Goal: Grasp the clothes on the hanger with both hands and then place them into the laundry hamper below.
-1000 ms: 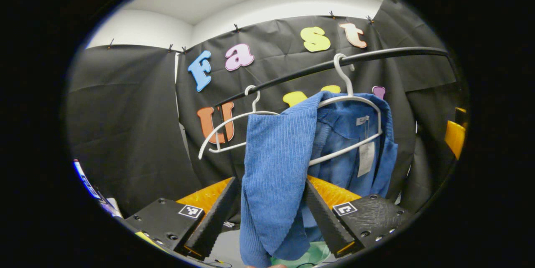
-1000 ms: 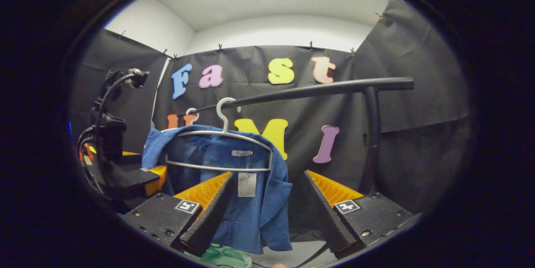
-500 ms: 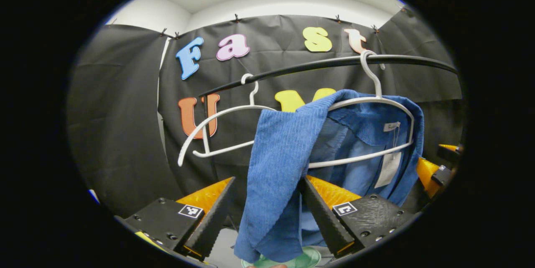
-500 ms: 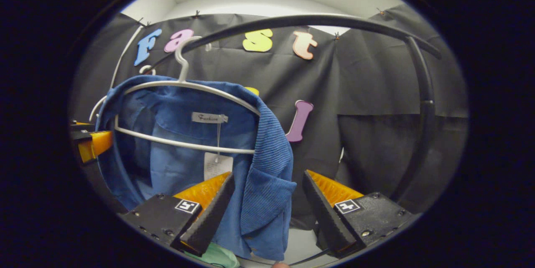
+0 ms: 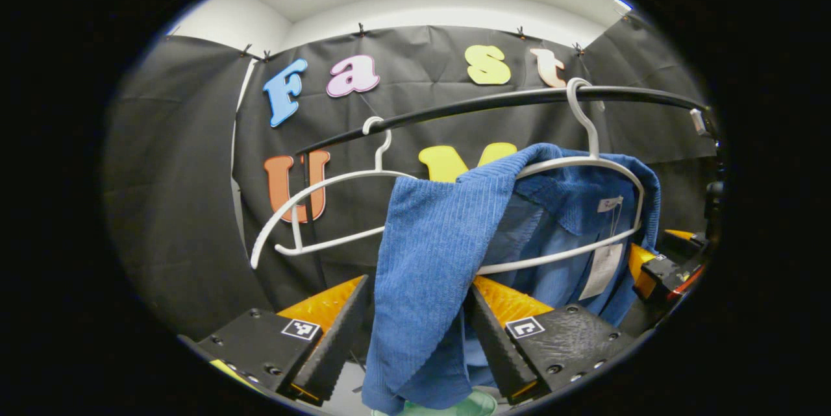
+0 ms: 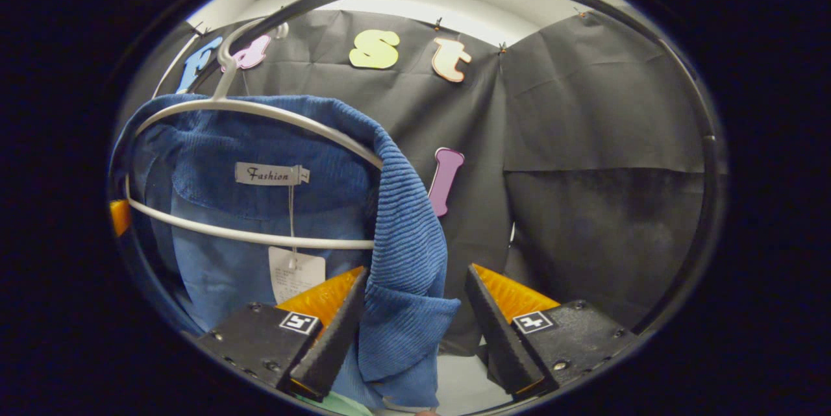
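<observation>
both grippers stand apart: the left gripper [image 5: 415, 338] straddles one shoulder of the blue jacket [image 5: 435, 260], the right gripper [image 6: 412, 331] the other, apparently lined up to clamp it. it hangs on a white hanger [image 6: 260, 111] from the black rail [image 5: 493, 101].

Your left gripper [image 5: 415, 331] with jaws apart around a hanging fold of the blue corduroy jacket [image 5: 435, 260], jacket draped on a white hanger [image 5: 584, 163] hooked over the black rail [image 5: 493, 101], empty white hanger [image 5: 311, 208] beside it toward the rail's left end, other gripper [image 5: 662, 260] at the jacket's far side
</observation>
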`<state>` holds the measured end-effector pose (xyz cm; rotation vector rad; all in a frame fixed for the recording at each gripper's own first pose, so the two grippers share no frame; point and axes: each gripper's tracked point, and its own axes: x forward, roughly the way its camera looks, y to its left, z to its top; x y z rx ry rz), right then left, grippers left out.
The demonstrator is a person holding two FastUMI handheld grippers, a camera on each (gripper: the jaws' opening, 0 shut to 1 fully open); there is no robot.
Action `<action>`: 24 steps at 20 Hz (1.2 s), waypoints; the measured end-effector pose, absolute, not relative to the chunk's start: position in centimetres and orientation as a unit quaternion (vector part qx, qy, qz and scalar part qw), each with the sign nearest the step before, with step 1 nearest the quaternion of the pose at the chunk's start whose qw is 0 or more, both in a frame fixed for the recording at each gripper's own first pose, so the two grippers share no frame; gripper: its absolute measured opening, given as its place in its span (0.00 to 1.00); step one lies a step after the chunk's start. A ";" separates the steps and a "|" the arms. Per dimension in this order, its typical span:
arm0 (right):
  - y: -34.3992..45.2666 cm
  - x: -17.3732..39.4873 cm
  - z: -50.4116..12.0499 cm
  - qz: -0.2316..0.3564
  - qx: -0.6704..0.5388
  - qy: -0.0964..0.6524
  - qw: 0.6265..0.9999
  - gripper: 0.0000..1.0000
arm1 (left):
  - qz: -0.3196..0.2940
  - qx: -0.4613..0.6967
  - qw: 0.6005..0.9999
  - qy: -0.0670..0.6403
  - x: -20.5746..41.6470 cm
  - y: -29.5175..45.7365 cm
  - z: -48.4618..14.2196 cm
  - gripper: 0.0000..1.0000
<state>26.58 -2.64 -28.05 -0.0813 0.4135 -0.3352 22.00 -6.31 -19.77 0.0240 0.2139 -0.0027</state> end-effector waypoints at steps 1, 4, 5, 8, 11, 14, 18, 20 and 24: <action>-2.7 26.9 -28.2 -0.162 -0.036 0.207 0.964 0.89 | -0.003 0.013 0.994 0.106 22.1 -6.4 -19.8 0.87; -3.8 26.3 -28.1 -0.164 -0.035 0.212 0.963 0.62 | 0.003 0.020 0.995 0.102 21.9 -5.4 -19.6 0.61; -4.1 25.7 -27.8 -0.159 -0.038 0.213 0.963 0.49 | 0.009 0.019 0.995 0.100 21.8 -4.9 -19.4 0.50; -4.8 24.9 -26.9 -0.145 -0.044 0.217 0.964 0.23 | -0.007 0.002 0.995 0.097 21.5 -5.1 -18.7 0.17; -5.5 24.3 -26.0 -0.135 -0.021 0.224 0.965 0.16 | -0.020 -0.001 0.996 0.092 21.5 -4.7 -17.5 0.12; -6.9 24.0 -24.8 -0.134 -0.002 0.227 0.965 0.12 | -0.035 -0.012 0.995 0.087 21.5 -4.1 -16.4 0.05; -8.8 23.7 -21.9 -0.138 -0.011 0.207 0.969 0.08 | -0.063 -0.015 0.994 0.086 21.8 -3.3 -14.4 0.03; -8.9 23.2 -20.8 -0.144 -0.016 0.198 0.969 0.05 | -0.082 -0.019 0.993 0.080 21.8 -2.9 -13.2 0.07; -8.7 22.2 -20.5 -0.141 -0.022 0.203 0.969 0.04 | -0.136 -0.069 0.984 0.094 21.4 -3.4 -11.9 0.01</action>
